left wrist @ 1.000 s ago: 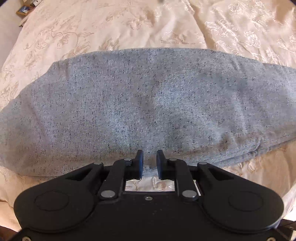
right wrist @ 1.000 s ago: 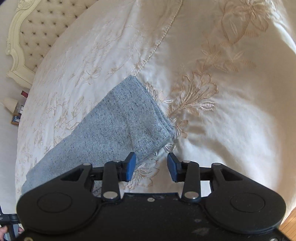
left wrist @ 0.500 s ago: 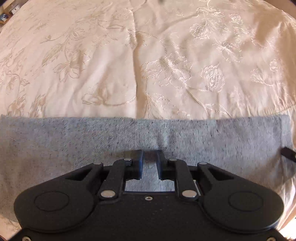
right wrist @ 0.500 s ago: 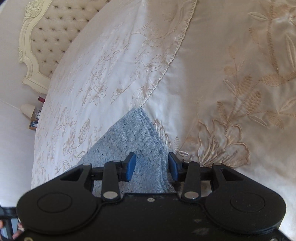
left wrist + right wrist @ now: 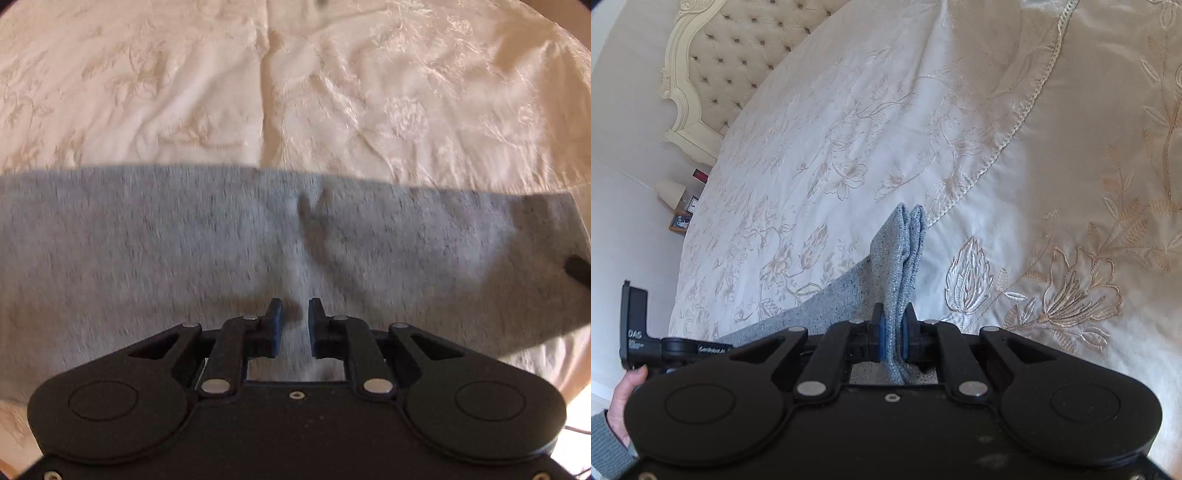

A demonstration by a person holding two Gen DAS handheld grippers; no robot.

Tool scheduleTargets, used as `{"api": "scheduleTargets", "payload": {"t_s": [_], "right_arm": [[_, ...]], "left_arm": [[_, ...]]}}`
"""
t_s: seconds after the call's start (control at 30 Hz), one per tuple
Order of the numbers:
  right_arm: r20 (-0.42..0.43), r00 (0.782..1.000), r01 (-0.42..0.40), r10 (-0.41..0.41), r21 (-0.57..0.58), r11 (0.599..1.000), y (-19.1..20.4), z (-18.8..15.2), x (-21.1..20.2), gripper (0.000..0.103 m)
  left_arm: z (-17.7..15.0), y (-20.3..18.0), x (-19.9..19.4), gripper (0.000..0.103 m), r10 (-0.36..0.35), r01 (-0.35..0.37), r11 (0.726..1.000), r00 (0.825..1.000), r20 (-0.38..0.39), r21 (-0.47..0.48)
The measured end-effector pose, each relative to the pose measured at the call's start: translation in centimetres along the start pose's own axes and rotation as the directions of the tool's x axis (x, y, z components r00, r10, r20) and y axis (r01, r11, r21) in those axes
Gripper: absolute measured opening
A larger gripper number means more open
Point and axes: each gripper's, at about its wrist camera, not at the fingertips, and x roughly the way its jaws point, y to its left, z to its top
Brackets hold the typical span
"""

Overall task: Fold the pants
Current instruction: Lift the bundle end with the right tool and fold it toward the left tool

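Observation:
Grey-blue knitted pants (image 5: 184, 266) lie on a cream embroidered bedspread (image 5: 295, 92). In the left wrist view they stretch as a wide band across the frame, blurred by motion. My left gripper (image 5: 295, 314) is shut on a raised pleat of the pants at its near edge. In the right wrist view my right gripper (image 5: 892, 332) is shut on the end of the pants (image 5: 905, 251), whose doubled layers stand up between the blue pads (image 5: 882, 339). A tip of the right gripper shows at the left wrist view's right edge (image 5: 580, 267).
A tufted cream headboard (image 5: 738, 55) stands at the upper left of the right wrist view. A small lamp (image 5: 668, 190) and framed items sit on a bedside stand below it. The left gripper's body (image 5: 639, 332) and a hand (image 5: 624, 391) show at the left edge.
My right gripper moved onto the end of the pants and closed on it, lifting the layers. My left gripper pushed forward over the pants, which now bunch into a pleat between its fingers.

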Motion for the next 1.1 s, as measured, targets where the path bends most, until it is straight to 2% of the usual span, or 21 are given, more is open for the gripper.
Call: {"api": "scheduleTargets", "payload": {"t_s": [0.03, 0.13, 0.2, 0.27, 0.37, 0.53, 0.67, 0.83, 0.97, 1.1], "right_arm": [[-0.002, 1.000, 0.003, -0.003, -0.002, 1.000, 0.2, 0.1, 0.0, 0.010], [-0.007, 1.000, 0.021, -0.021, -0.014, 1.000, 0.7, 0.4, 0.0, 0.010], [-0.004, 1.000, 0.030, -0.030, -0.023, 0.999, 1.1, 0.3, -0.3, 0.010], [-0.006, 0.999, 0.043, -0.043, -0.028, 0.999, 1.4, 0.4, -0.3, 0.010], [0.004, 0.998, 0.067, -0.067, -0.039, 0.997, 2.4, 0.5, -0.6, 0.010], [0.044, 0.995, 0.092, -0.089, -0.067, 0.993, 6.0, 0.5, -1.7, 0.010], [0.081, 0.993, 0.094, -0.081, -0.170, 0.981, 12.6, -0.3, -2.9, 0.010], [0.085, 0.996, 0.036, -0.009, -0.310, 0.950, 23.5, -3.7, -2.2, 0.010], [0.012, 0.998, -0.045, 0.054, -0.402, 0.915, 31.3, -9.1, 2.4, 0.010], [-0.090, 0.995, -0.086, 0.051, -0.443, 0.892, 36.0, -15.7, 9.9, 0.010]], "left_arm": [[-1.2, 0.0, 0.4, 0.020, -0.008, 0.008, 1.000, 1.000, -0.022, 0.005], [-3.8, -0.4, 2.6, 0.020, 0.031, -0.026, 0.998, 0.996, -0.082, 0.062], [-4.1, -0.4, 2.8, 0.020, 0.034, -0.030, 0.997, 0.997, -0.062, 0.067], [-3.5, 0.2, 2.1, 0.020, -0.003, 0.003, 1.000, 0.998, -0.064, 0.010], [-2.8, 1.6, 0.4, 0.021, -0.044, 0.044, 0.999, 0.999, -0.014, -0.013], [-2.2, 6.0, -2.6, 0.021, -0.059, 0.061, 0.997, 0.997, 0.054, -0.036], [-2.4, 11.1, -3.8, 0.021, -0.098, 0.103, 0.991, 0.994, 0.052, -0.089], [-3.0, 17.6, -5.1, 0.021, -0.082, 0.088, 0.989, 0.995, 0.060, -0.117], [-3.4, 23.1, -6.1, 0.021, -0.038, 0.045, 0.991, 0.998, 0.058, -0.127], [-4.1, 27.1, -6.8, 0.021, -0.004, 0.010, 0.992, 0.999, 0.051, -0.128]]}}
